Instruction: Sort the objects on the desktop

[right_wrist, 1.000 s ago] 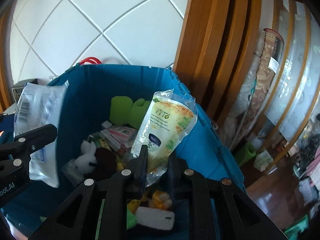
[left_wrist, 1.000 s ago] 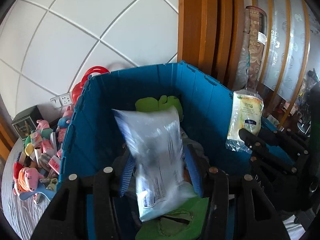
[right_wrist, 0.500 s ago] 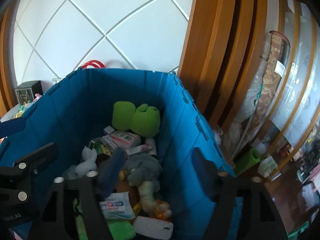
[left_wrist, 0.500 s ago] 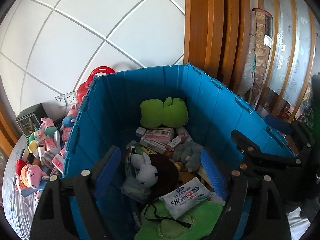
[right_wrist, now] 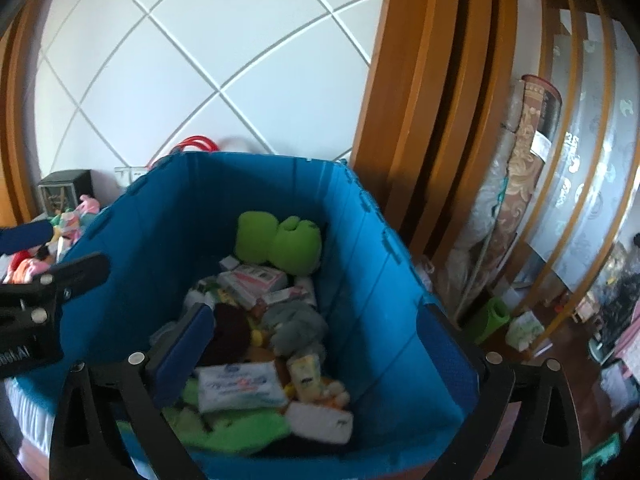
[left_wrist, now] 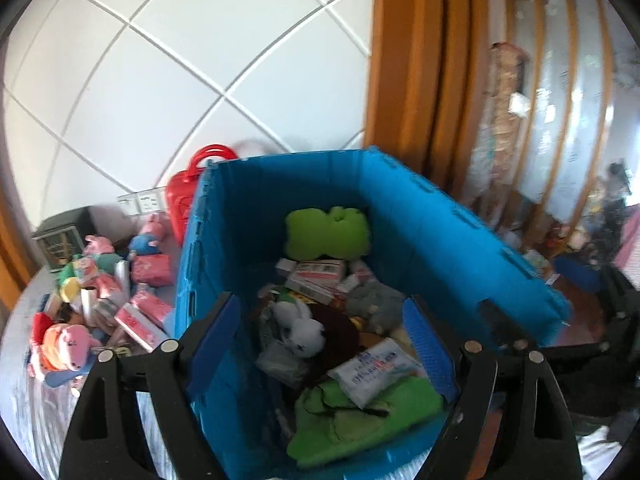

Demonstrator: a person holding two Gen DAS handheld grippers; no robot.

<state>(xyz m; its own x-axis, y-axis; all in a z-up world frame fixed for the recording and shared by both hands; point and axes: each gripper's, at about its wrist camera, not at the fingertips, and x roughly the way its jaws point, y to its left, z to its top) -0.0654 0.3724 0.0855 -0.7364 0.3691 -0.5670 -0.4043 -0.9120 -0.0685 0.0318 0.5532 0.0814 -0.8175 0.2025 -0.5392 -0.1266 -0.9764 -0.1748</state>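
**Both grippers empty above the blue crate; two packets lying inside**

On the far left, a heap of unsorted items (left_wrist: 100,304) lies on the grey table (left_wrist: 24,396): pink plush pigs, small pink boxes and tubes. A dark box clock (left_wrist: 64,236) stands behind the heap, and a red plastic basket (left_wrist: 188,196) stands against the tiled wall, just beside the crate's left wall.

The blue crate (left_wrist: 420,232) takes up the middle of both views. Against its far wall rests a green plush (left_wrist: 326,234). Forward of that lie pink and white cartons (left_wrist: 318,274), then a white rabbit toy (left_wrist: 304,330) touching a dark brown plush, with a grey plush (right_wrist: 296,324) to their right. Nearest the cameras, a white wipes packet (left_wrist: 376,370) lies on a green cloth (left_wrist: 360,416). In the right wrist view a yellow-and-white pouch (right_wrist: 306,372) lies just right of the wipes packet, beside a white block.

The left gripper (left_wrist: 322,340) hangs over the crate's near left corner, jaws spread wide, nothing between the blue pads. The right gripper (right_wrist: 316,348) is above the crate's near right part; its jaws are opening, fully apart, with nothing between them.

To the right stand wooden door frames and a rolled carpet (right_wrist: 528,152).
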